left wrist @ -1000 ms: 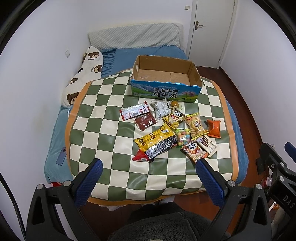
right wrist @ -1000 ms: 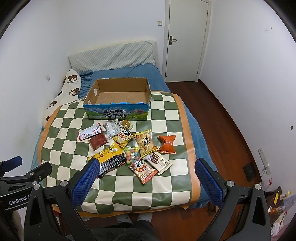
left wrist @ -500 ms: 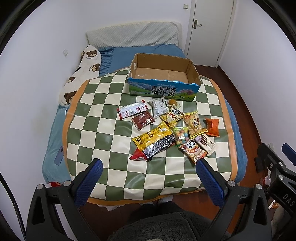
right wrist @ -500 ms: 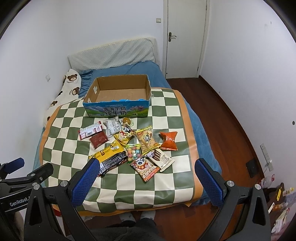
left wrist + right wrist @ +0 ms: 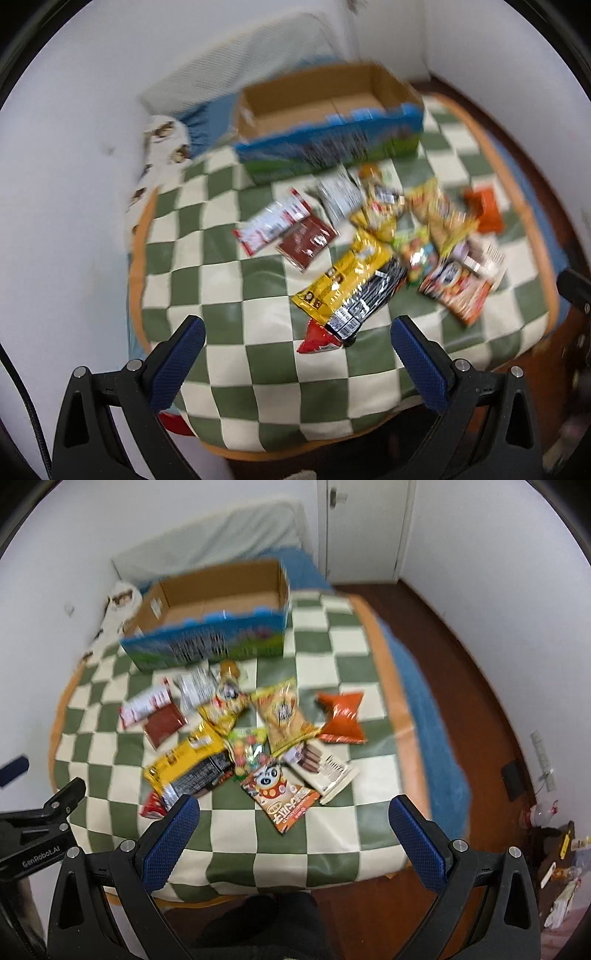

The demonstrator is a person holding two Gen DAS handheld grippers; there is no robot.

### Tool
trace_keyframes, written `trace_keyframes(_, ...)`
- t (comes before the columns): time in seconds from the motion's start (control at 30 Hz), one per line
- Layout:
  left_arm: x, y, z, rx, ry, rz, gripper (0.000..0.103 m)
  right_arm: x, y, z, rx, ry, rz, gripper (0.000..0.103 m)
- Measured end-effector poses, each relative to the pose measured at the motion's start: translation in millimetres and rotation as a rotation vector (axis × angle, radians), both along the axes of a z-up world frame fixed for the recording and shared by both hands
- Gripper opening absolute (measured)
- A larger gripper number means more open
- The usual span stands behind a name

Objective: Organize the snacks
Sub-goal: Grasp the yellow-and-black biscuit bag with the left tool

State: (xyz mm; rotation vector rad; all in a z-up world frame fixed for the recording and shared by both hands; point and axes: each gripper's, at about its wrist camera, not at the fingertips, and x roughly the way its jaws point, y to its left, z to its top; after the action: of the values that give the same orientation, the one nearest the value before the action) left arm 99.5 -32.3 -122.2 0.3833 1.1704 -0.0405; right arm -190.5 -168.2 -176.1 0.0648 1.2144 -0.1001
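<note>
In front of the box (image 5: pixel 210 627): snacks (image 5: pixel 251 734) all loose on the checked mat (image 5: pixel 332 834), box empty. Nothing sorted yet. Left claw (image 5: pixel 297 354) and right claw (image 5: pixel 293 830) both spread apart, holding nothing.

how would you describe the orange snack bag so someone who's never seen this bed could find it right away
Start at the open cardboard box on the checkered mat, then look at the snack pile in front of it. The orange bag lies at the pile's right edge, nearest the door side. It is the only plain orange pack, pinched in the middle like a bow tie.
</note>
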Motion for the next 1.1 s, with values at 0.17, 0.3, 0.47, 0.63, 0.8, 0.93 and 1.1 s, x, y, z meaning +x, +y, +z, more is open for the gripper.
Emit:
trace_keyframes(0.17, 37.4, -25.4, -76.7, 0.088, 0.139, -0.170, 0.102, 37.6, -1.7, -94.4, 0.014, 0.160, 0.054, 0.103)
trace_keyframes(0.3, 60.2, -47.5, -142.2, 0.200, 0.233, -0.322, 0.099, 56.7, -3.5, -150.5, 0.039, 0.240, 0.089, 0.103)
trace_keyframes(0.47, 81.5, -67.2, -191.5, 0.270, 0.334, -0.484, 0.097, 64.3, -8.0, -203.8, 0.055, 0.350, 0.102, 0.101)
trace_keyframes(0.63, 80.6, -85.0, -228.7, 0.267, 0.482, -0.664, 0.097, 61.2, -11.1, -224.9, 0.045, 0.384, 0.133, 0.101)
trace_keyframes(0.8, 98.4, -75.9, -231.0, 0.174, 0.480, -0.533, 0.085, 57.9, -11.6, -233.3, 0.020, 0.380, 0.163, 0.100)
trace_keyframes(0.93, 108.6, -48.8, -216.7, 0.063, 0.474, -0.258, 0.084, 64.4, -13.7, -232.0, 0.036, 0.369, 0.168, 0.097)
trace_keyframes(1.1, 111.1, 11.5, -205.7, -0.095, 0.488, 0.164, 0.085, 80.6, -5.5, -245.7, 0.038, 0.390, 0.237, 0.092)
